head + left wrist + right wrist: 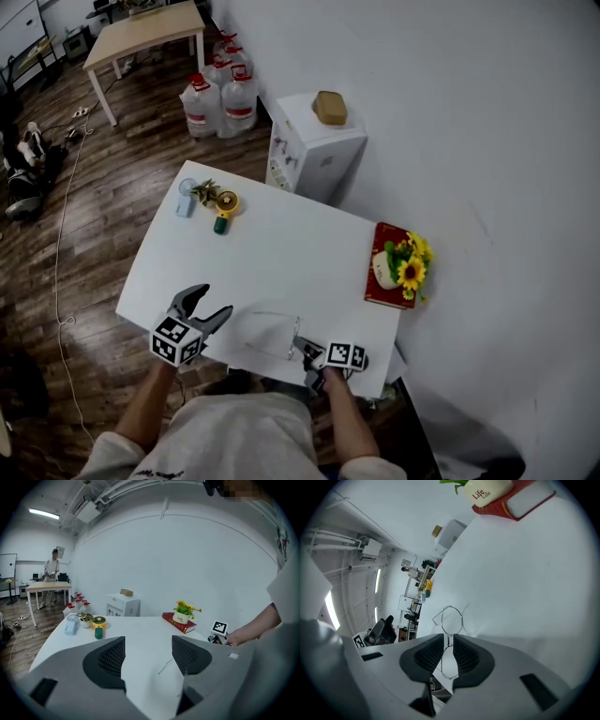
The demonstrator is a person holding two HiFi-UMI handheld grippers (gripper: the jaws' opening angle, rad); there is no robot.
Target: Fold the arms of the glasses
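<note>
Thin wire-framed glasses point(270, 334) lie on the white table point(281, 253) near its front edge, between my two grippers. In the right gripper view one lens ring point(449, 619) shows just past the jaws. The other ring and the bridge sit in the narrow gap of my right gripper point(448, 645); a slit of light shows on both sides of the wire. In the head view the right gripper point(303, 350) is at the glasses' right end. My left gripper point(214, 301) stands open to their left, with nothing between its fingers point(112, 660). One thin arm point(165, 666) of the glasses shows ahead of it.
A red book point(384, 272) with a pot of yellow flowers point(409, 267) lies at the table's right edge by the wall. A small blue fan point(186, 199), a little plant and a yellow-green object point(223, 210) stand at the far left corner. A white cabinet point(314, 141) stands behind the table.
</note>
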